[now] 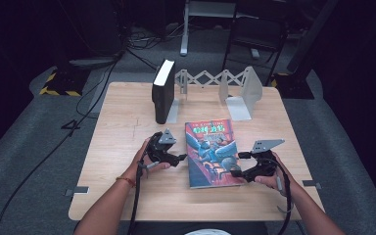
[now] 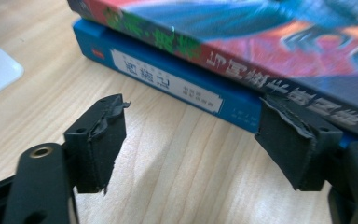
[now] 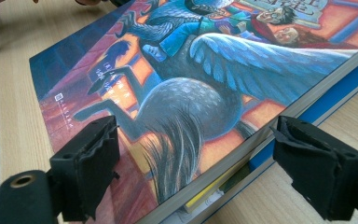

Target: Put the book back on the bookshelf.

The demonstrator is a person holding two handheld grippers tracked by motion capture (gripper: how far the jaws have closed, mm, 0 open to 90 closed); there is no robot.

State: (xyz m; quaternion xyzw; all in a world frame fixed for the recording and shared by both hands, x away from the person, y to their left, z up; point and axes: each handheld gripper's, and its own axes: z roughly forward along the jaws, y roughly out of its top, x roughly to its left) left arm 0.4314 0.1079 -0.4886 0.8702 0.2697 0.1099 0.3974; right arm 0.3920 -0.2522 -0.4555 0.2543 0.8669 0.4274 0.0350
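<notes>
Dark floor and trailing cables ring a pale wooden desk (image 1: 122, 147) where I work a hand-held gripper in each hand. Nearest me, at lower centre of the high view, two books lie stacked flat: an illustrated paperback (image 1: 212, 152) on top of a blue book (image 2: 168, 81) whose spine juts out just beneath it.

My left hand-held gripper (image 1: 178, 157) sits at the stack's left edge, jaws spread wide with nothing between them; in the left gripper view one pad (image 2: 286, 140) lies close against the blue spine, though whether it touches I cannot tell. My right hand-held gripper (image 1: 240, 164) waits at the lower right corner of the stack, jaws standing wide, one over the cover and one outside the page edge, pressing on nothing.

I judge the paperback fairly heavy for its size, its glossy cover likely slick and its page block prone to sag or fan open if pinched at a corner. Best hold looks to be across the spine or the closed fore-edge, cover to cover.

Farther back, at upper centre of the frame, a black book (image 1: 164, 90) stands upright against a grey expanding bookend rack (image 1: 225, 83).
</notes>
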